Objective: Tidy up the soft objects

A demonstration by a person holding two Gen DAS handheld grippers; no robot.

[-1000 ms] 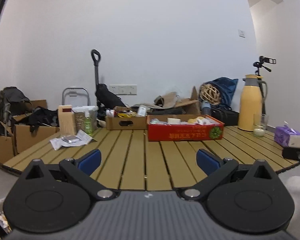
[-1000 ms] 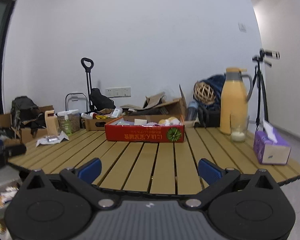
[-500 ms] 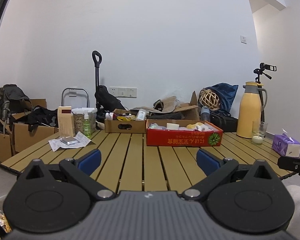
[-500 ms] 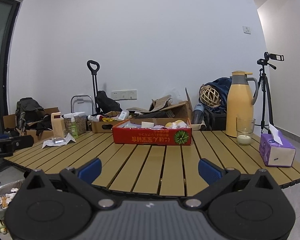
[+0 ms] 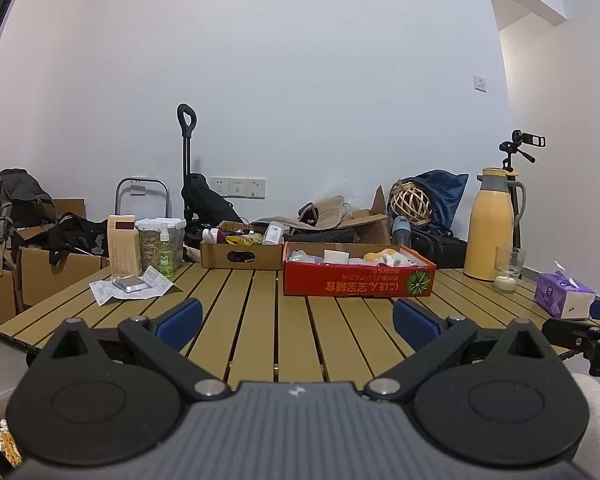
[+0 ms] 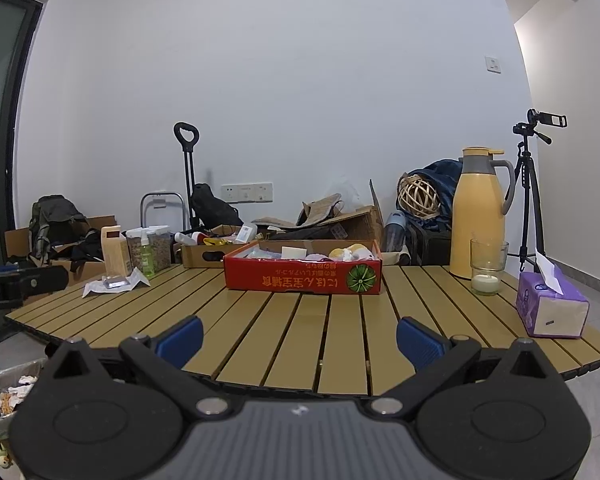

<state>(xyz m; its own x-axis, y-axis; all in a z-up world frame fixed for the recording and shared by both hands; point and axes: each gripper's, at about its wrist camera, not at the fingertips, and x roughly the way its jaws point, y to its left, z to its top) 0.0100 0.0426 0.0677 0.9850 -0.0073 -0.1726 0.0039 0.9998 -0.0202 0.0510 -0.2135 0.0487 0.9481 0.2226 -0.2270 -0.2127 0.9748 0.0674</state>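
A low red cardboard box stands toward the back of the slatted wooden table; several soft items, white, pink and yellow, show above its rim. My left gripper is open at the table's near edge, well short of the box, with nothing between its blue pads. My right gripper is also open and empty, hovering over the near edge. The right gripper's body shows at the right edge of the left wrist view.
A brown cardboard box of small items sits left of the red one. Back left are a carton, jar and spray bottle on papers. A yellow jug, candle glass and purple tissue pack stand right. A tripod, bags and waste bin surround the table.
Both grippers have pulled back and up from the table, so the box and table look farther away. Both stay open and empty.
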